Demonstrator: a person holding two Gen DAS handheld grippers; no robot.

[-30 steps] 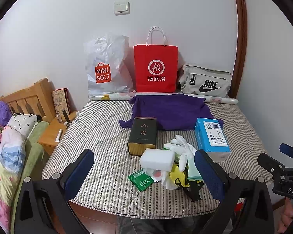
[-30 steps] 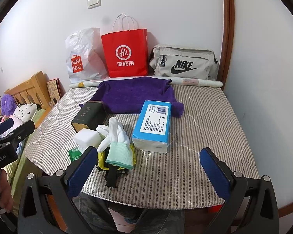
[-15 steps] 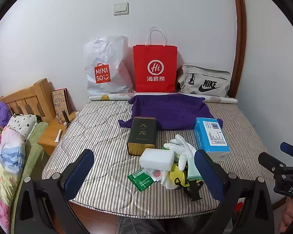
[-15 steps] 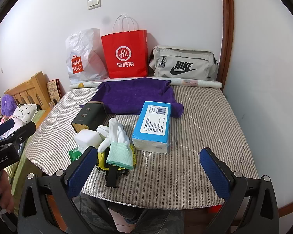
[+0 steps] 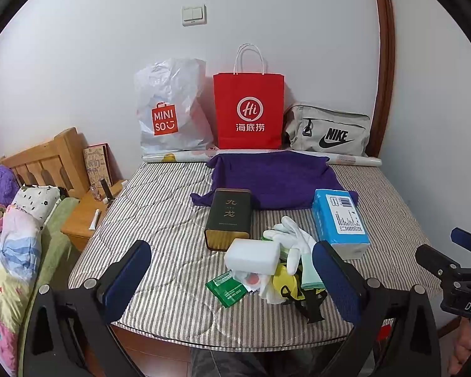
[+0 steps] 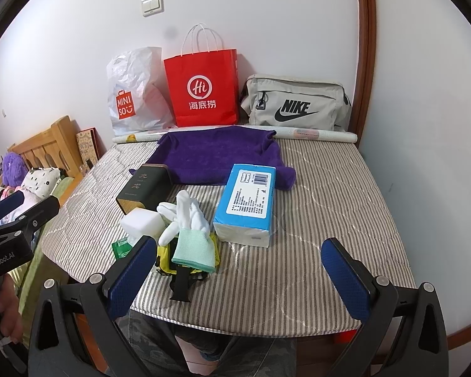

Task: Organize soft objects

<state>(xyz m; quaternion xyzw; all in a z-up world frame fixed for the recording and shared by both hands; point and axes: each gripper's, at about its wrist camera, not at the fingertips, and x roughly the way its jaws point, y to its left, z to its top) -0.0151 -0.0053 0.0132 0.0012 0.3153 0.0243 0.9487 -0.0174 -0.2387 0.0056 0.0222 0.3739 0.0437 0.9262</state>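
Note:
A pile lies near the front of the striped mattress [image 5: 160, 220]: a white sponge [image 5: 252, 256], a white glove with a green cuff [image 6: 190, 229], yellow items [image 5: 282, 282] and a green packet [image 5: 227, 289]. Behind it lie a dark tea tin [image 5: 229, 220], a blue tissue pack [image 6: 246, 204] and a spread purple towel [image 5: 273, 179]. My left gripper [image 5: 232, 282] is open and empty, held before the front edge, the pile between its fingers in view. My right gripper [image 6: 238, 275] is open and empty, to the right of the pile.
A white Miniso bag [image 5: 169, 110], a red paper bag [image 5: 248, 110] and a grey Nike bag [image 5: 328, 132] stand against the back wall. A wooden nightstand [image 5: 84, 216] and a bed with bedding [image 5: 12, 235] are to the left. A wall is at the right.
Both views have shifted very slightly; both grippers stay open and nothing on the mattress has moved.

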